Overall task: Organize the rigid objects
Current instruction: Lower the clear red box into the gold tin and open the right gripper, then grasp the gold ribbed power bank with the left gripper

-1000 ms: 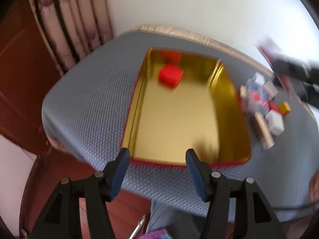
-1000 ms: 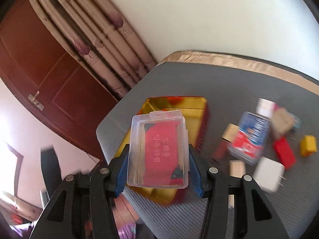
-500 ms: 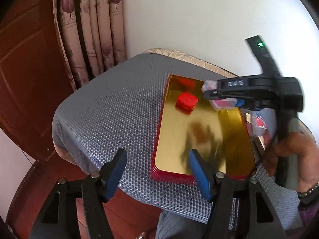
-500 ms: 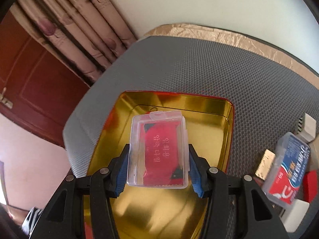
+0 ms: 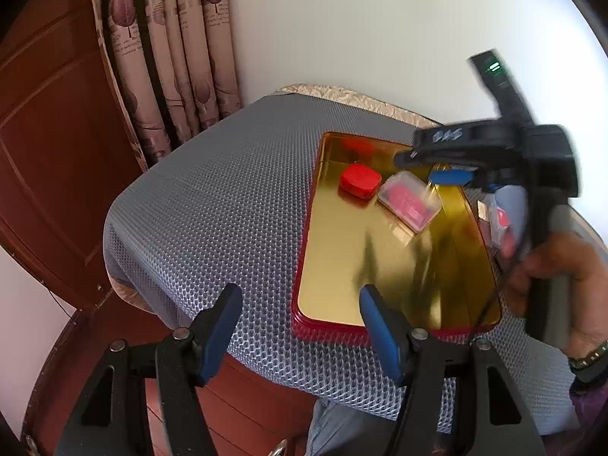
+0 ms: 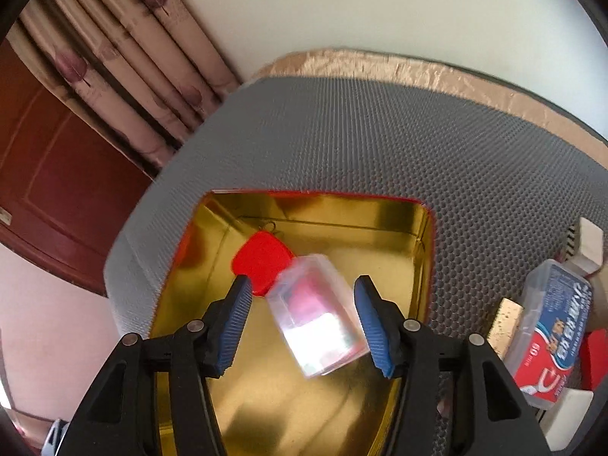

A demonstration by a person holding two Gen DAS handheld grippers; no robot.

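Note:
A gold tin tray (image 5: 334, 258) with a red rim lies on the grey mesh mat (image 5: 228, 205). A red rounded block (image 5: 360, 181) sits in its far corner. A clear plastic case with a red card (image 5: 410, 202) lies tilted beside the block, blurred in the right wrist view (image 6: 319, 315). My right gripper (image 6: 302, 317) is open above the tray, its jaws apart from the case; it also shows in the left wrist view (image 5: 440, 167). My left gripper (image 5: 300, 330) is open and empty at the tray's near edge.
Several small items lie on the mat right of the tray: a clear box with a blue and red label (image 6: 551, 342), a gold block (image 6: 503, 323), white blocks (image 6: 589, 243), a red block (image 6: 596, 357). A curtain (image 5: 163, 57) and a wooden door (image 5: 45, 152) stand at the left.
My right gripper opened and let go of the clear case, which dropped tilted into the tray beside the red block. The left gripper drew back slightly to the left.

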